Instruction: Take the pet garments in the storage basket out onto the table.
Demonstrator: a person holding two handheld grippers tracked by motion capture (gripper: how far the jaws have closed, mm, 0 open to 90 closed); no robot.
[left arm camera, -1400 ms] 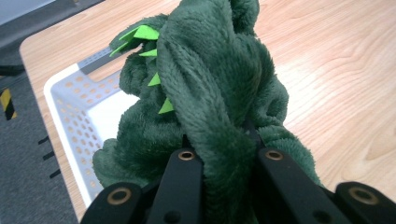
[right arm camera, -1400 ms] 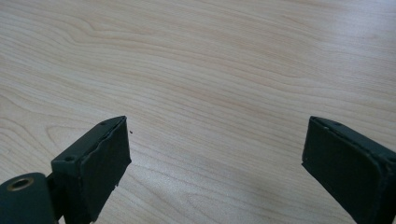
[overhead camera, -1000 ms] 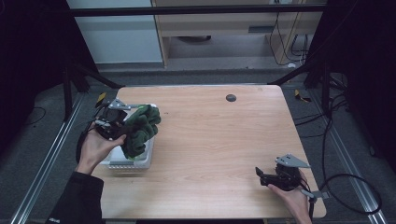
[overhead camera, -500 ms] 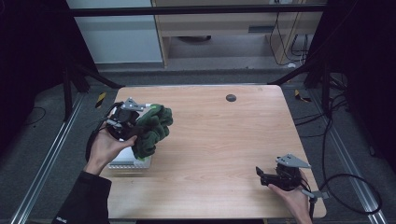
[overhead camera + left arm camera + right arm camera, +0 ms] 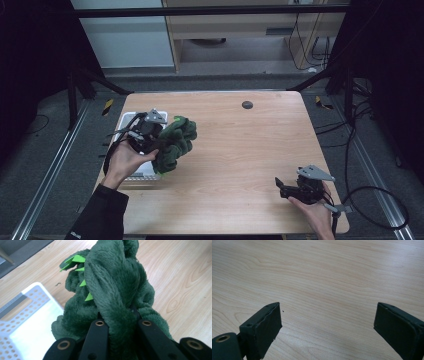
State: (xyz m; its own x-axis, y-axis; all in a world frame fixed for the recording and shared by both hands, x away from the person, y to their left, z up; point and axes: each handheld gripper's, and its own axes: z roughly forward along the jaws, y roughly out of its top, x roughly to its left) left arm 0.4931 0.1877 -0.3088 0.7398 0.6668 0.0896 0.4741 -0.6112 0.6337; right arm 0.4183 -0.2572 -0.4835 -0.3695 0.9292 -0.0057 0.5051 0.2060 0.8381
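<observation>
The left gripper [image 5: 150, 142] has its two black jaws clamped tight on a fold of a dark green plush toy [image 5: 174, 143]; in the left gripper view the pile bulges up between the jaws and hides their tips. That plush toy [image 5: 110, 290] carries a row of bright green felt spikes [image 5: 80, 270] along one ridge, running away from the jaws toward the upper left of that view. In the high view the toy hangs as a bunched lump whose long axis runs diagonally, upper end toward the table's far side, lower end toward the person. It is held above the near-left part of the wooden table [image 5: 250, 150], just beside and partly over a white perforated basket [image 5: 131, 175] at the table's left edge. The person's left hand [image 5: 122, 160] wraps the gripper body.

The right gripper [image 5: 286, 186] has its jaws spread wide with nothing between them; bare wood grain lies between them in the right gripper view. It rests low at the near-right corner, well apart from the toy, held by the right hand [image 5: 315, 210]. A small dark round disc [image 5: 247, 104] sits near the far edge.
</observation>
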